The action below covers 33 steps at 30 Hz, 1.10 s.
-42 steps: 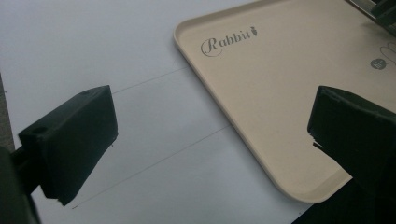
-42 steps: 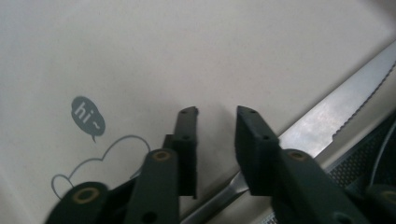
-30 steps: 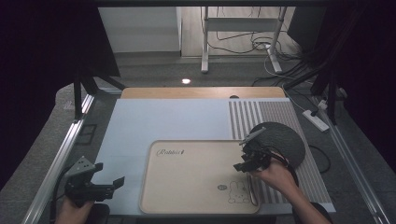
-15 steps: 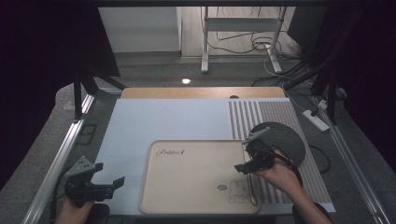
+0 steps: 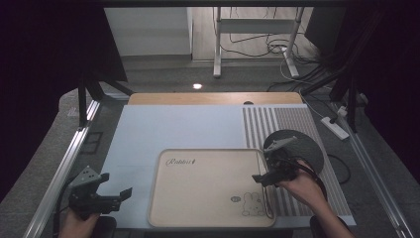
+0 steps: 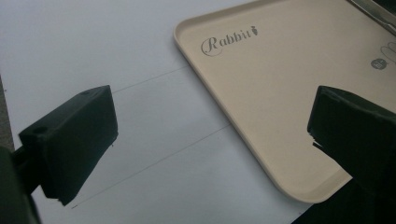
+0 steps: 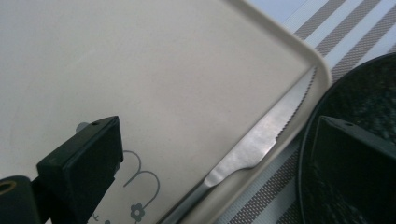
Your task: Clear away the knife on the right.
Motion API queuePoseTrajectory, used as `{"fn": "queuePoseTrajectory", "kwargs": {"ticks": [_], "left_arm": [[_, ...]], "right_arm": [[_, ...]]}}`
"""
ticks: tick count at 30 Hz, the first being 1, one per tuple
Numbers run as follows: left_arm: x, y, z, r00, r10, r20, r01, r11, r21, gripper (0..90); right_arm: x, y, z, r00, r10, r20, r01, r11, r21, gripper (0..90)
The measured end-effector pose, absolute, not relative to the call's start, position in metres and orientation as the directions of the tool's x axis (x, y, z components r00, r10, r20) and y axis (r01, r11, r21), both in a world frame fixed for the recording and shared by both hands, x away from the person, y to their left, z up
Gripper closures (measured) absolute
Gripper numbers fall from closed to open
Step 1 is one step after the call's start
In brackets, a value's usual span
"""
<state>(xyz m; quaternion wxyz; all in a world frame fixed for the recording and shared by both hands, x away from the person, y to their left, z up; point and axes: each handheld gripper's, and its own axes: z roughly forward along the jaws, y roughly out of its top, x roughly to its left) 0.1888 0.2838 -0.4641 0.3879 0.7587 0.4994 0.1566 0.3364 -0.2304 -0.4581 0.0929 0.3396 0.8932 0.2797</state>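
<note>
The knife (image 7: 261, 140) lies flat inside the beige tray (image 5: 208, 193), tucked along the tray's right rim, its serrated blade pointing toward the tray's far right corner and its handle running back toward the near right corner. In the high view the knife (image 5: 268, 198) reads as a thin line hugging that rim, its long axis parallel to the tray's right edge.

The right gripper (image 5: 270, 171) hangs directly over it, and its jaws have just been opening: they now stand wide apart with the knife between them but untouched by either pad. In the right gripper view one jaw sits over the tray floor by the printed rabbit, the other over the black plate (image 7: 359, 107), so the jaws straddle the blade across its width. The plate (image 5: 307, 148) rests on the striped mat (image 5: 292, 121), just beside the tray's right rim.

The left gripper (image 5: 106, 191) hovers off the tray's near left corner, over the bench's (image 5: 148, 129) pale sheet, jaws apart and empty, well away from the knife. The right hand (image 5: 299, 186) is plainly the nearer one, so I judge that any further handling of the knife would fall to it.
</note>
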Motion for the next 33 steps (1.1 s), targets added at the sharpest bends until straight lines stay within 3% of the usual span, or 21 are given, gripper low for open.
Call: {"fn": "queuePoseTrajectory", "kwargs": {"ticks": [33], "left_arm": [[0.189, 0.284, -0.464, 0.452, 0.879, -0.153, 0.635, -0.197, 0.747, 1.7]], "right_arm": [[0.314, -0.267, -0.458, -0.686, 0.728, 0.014, 0.567, 0.522, 0.637, 0.0]]}}
